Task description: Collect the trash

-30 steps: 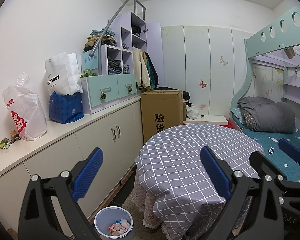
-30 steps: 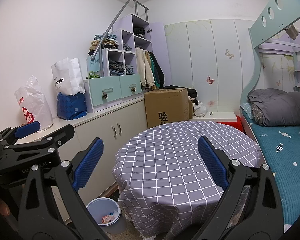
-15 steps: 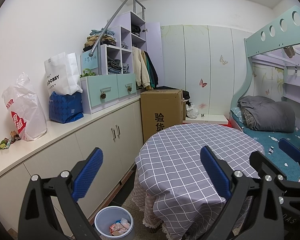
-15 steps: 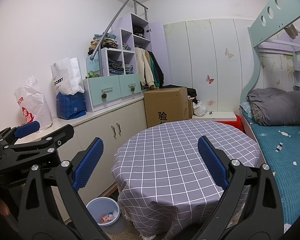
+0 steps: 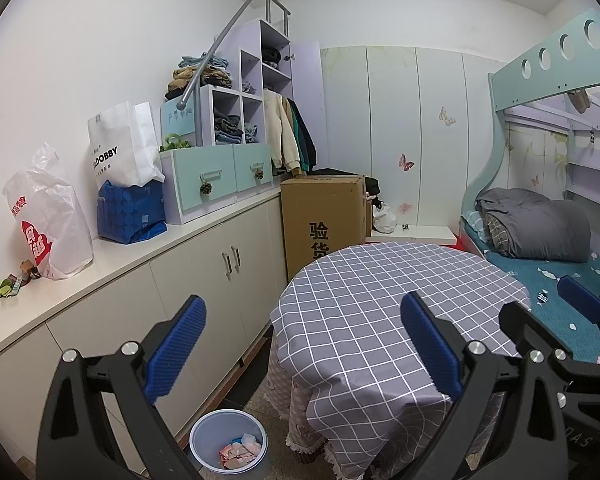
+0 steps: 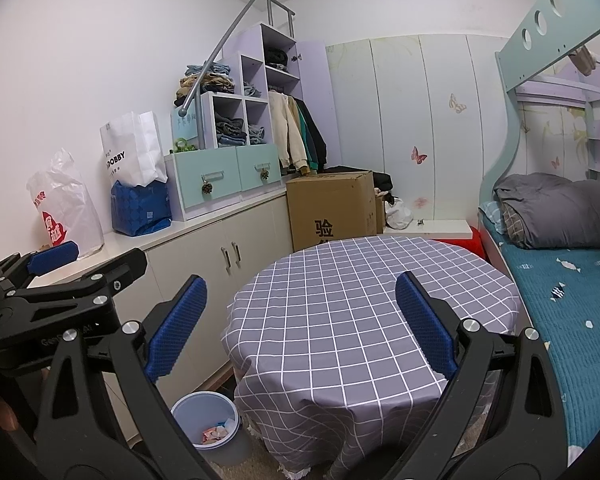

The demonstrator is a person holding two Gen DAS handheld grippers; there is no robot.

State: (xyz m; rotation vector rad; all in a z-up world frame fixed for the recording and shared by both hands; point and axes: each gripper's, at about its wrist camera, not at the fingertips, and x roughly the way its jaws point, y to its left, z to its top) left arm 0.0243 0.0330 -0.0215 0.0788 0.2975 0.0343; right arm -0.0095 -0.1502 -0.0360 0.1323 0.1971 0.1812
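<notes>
Lying below spread fingers (image 5: pixel 175 344): trash (image 5: pixel 239 449)

A round table (image 5: pixel 380 304) stands in the middle, with a bin (image 5: pixel 228 444) holding scraps (image 5: pixel 240 449) on the floor at its left — cabinets (image 5: pixel 204 276) run along the left wall, a cardboard box (image 5: pixel 324 216) behind, a bed (image 5: pixel 560 272) to the right.

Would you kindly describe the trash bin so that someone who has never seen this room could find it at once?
Start at the round table with the grey checked tablecloth in the middle of the room. On the floor at its near left side, between it and the white cabinets, stands the trash bin. It is the only small, round, pale blue open container there, with crumpled pink and white scraps inside.
</notes>
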